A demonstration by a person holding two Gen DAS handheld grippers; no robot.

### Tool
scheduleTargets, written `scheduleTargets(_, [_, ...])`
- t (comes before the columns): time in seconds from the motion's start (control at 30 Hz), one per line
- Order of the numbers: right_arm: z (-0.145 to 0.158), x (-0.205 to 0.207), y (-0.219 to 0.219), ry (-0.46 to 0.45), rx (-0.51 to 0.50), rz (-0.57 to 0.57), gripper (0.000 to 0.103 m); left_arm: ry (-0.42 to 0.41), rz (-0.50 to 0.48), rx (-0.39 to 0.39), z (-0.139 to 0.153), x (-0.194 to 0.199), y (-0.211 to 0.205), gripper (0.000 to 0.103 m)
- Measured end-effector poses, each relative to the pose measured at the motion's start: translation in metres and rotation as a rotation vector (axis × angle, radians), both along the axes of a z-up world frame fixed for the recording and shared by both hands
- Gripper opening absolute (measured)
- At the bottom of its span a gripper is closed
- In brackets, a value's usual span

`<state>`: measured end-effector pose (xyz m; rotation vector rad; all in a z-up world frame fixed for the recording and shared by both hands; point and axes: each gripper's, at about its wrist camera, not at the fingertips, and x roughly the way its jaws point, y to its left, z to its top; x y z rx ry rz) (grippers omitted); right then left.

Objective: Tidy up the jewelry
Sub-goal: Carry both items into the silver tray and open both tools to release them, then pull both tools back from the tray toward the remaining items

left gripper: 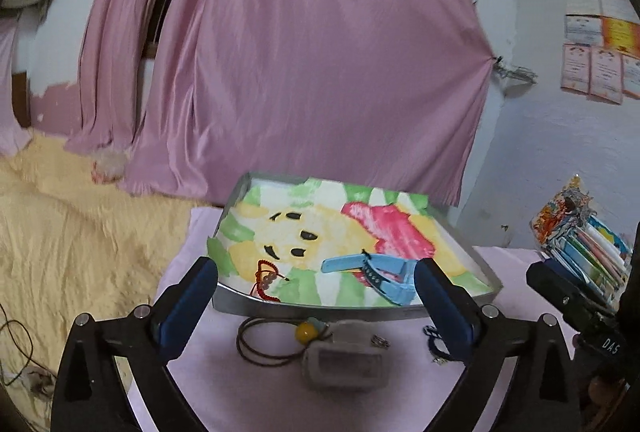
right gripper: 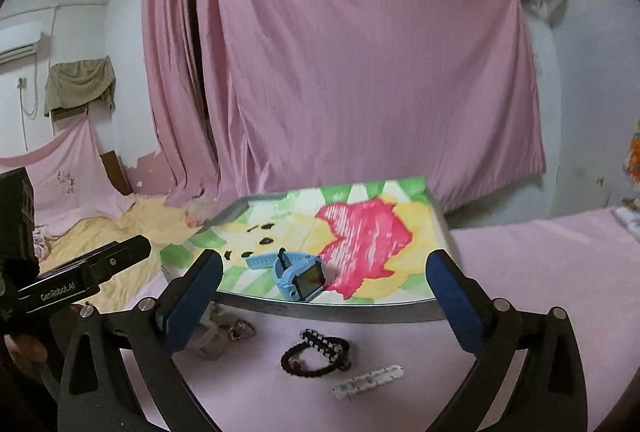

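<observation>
- Grippers: your left gripper (left gripper: 316, 306) and right gripper (right gripper: 324, 296) both have jaws spread wide, nothing between them; both sit at the near edge of the tray (left gripper: 320, 308).
- Tray: metal, lined w/ a cartoon-print cloth, on a pink-covered table (right gripper: 540, 272).
- Watch (right gripper: 298, 274): blue, lies in the tray near its front edge, approx. mid-width, screen tilted toward the right cam.
- Red bracelet (left gripper: 266, 278): beads, in the tray's front-left corner.
- Cord (left gripper: 260, 346): dark loop w/ a yellow bead (left gripper: 305, 331), on the table just before the tray's front edge.
- White watch (left gripper: 344, 364): on the table beside the cord.
- Black bracelets (right gripper: 316, 352): on the table, right of the white watch, near the tray front.
- Hair clip (right gripper: 368, 380): white, just beside the black bracelets, nearer you.
</observation>
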<state>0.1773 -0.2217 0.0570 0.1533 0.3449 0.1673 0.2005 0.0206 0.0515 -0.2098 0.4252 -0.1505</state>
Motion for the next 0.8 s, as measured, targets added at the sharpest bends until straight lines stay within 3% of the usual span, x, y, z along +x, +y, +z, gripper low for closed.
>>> scheduleTargets(0.33, [-0.004,-0.045,0.0,-0.1,-0.069,-0.059,0.1,-0.123,0.006,0.075,-0.003,-0.041,-0.009,0.102])
scheduleTargets(0.8, [-0.032,-0.044,-0.015,0.06,-0.069,-0.059,0.1,0.042,-0.089,0.17,-0.035,-0.034,-0.024,0.102])
